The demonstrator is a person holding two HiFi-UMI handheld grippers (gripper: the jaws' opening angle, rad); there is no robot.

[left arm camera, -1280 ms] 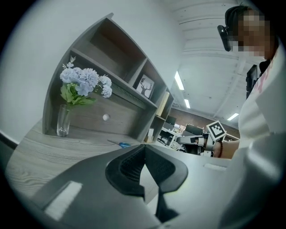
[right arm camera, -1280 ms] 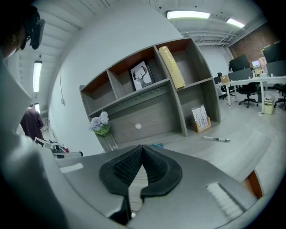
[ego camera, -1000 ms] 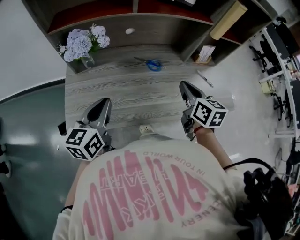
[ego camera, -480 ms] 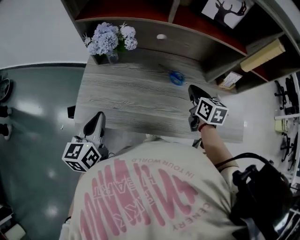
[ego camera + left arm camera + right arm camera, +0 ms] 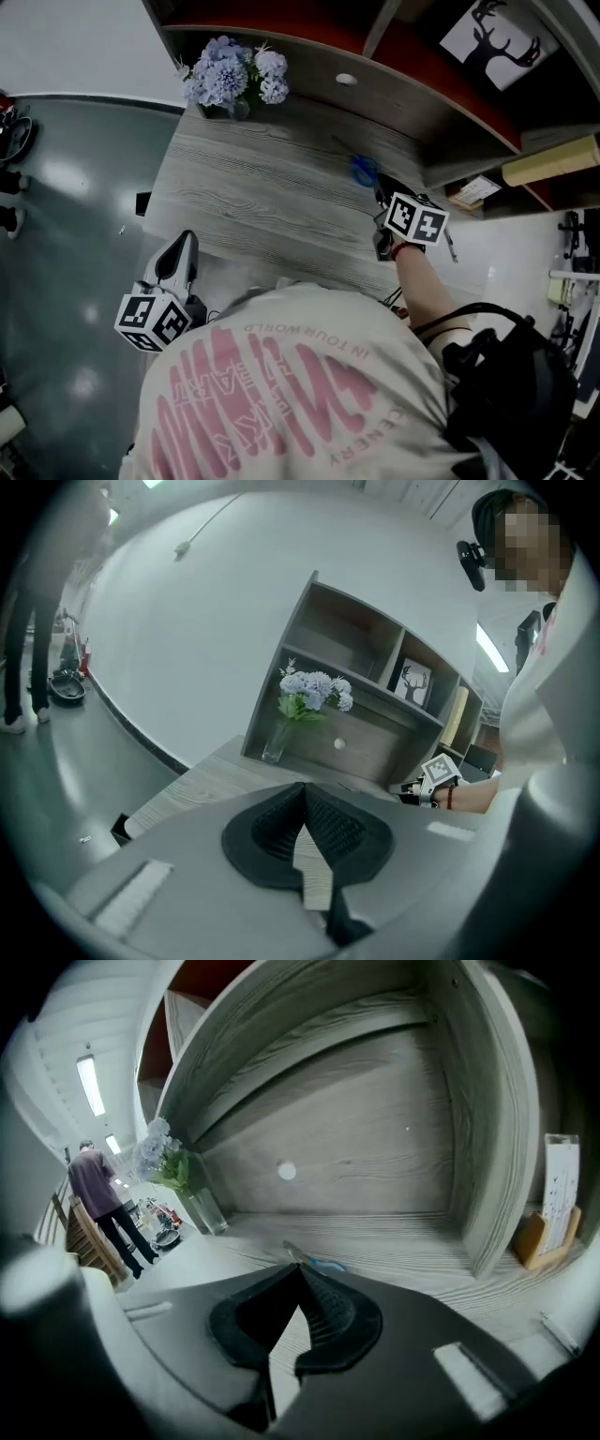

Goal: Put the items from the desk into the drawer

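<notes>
Blue-handled scissors [image 5: 365, 172] lie on the grey wooden desk [image 5: 262, 197], close under the shelf unit. My right gripper [image 5: 380, 190] hovers just beside them on their near right, shut with nothing in it. In the right gripper view its tips [image 5: 300, 1266] meet just in front of the scissors [image 5: 325, 1263]. The closed drawer with a white knob [image 5: 346, 80] sits in the shelf base; the knob [image 5: 287, 1172] shows straight ahead. My left gripper [image 5: 182, 246] hangs at the desk's front left edge, shut and empty, and its tips [image 5: 305, 786] touch.
A glass vase of pale blue flowers [image 5: 231, 73] stands at the desk's back left. A pen [image 5: 450, 246] lies by the right edge. A card holder [image 5: 553, 1215] sits in the right shelf nook. A person [image 5: 98, 1199] stands far off on the left.
My right gripper has moved forward and down, from mid-desk up to the scissors. My left gripper has drawn back to the desk's front left edge. Both stayed shut.
</notes>
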